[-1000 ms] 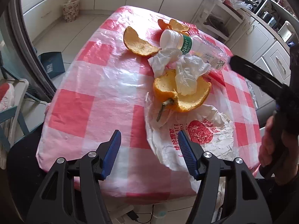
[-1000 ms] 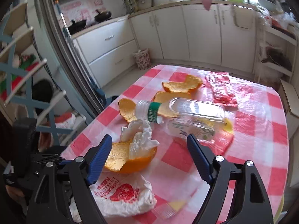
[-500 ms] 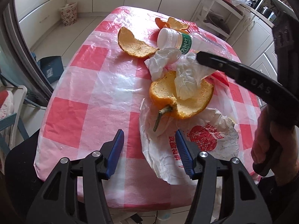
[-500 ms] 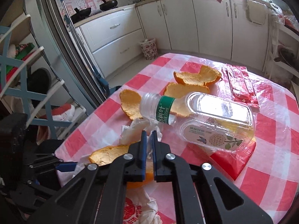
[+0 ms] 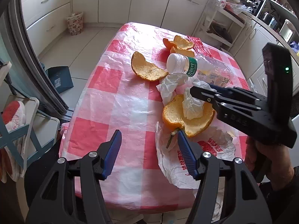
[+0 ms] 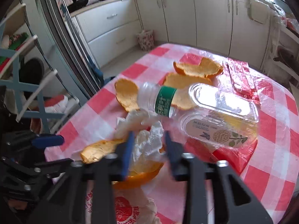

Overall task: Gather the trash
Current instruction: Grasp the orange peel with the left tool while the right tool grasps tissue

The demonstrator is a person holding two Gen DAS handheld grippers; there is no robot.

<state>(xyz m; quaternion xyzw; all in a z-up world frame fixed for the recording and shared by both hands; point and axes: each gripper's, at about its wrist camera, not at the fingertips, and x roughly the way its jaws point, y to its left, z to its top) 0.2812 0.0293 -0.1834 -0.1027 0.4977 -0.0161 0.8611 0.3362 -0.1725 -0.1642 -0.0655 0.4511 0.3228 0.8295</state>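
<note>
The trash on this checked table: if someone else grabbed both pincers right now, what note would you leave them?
Left gripper: open, empty, over the table's near edge beside the white printed bag.
Right gripper: jaws opening around the crumpled tissue; no firm grip yet.
Things: the tissue sits in the big orange peel, which lies partly on the bag. Behind it lie the empty bottle, three more peels and a red wrapper.
Done: nothing looks bagged.
Left: take the tissue, then everything else.
</note>
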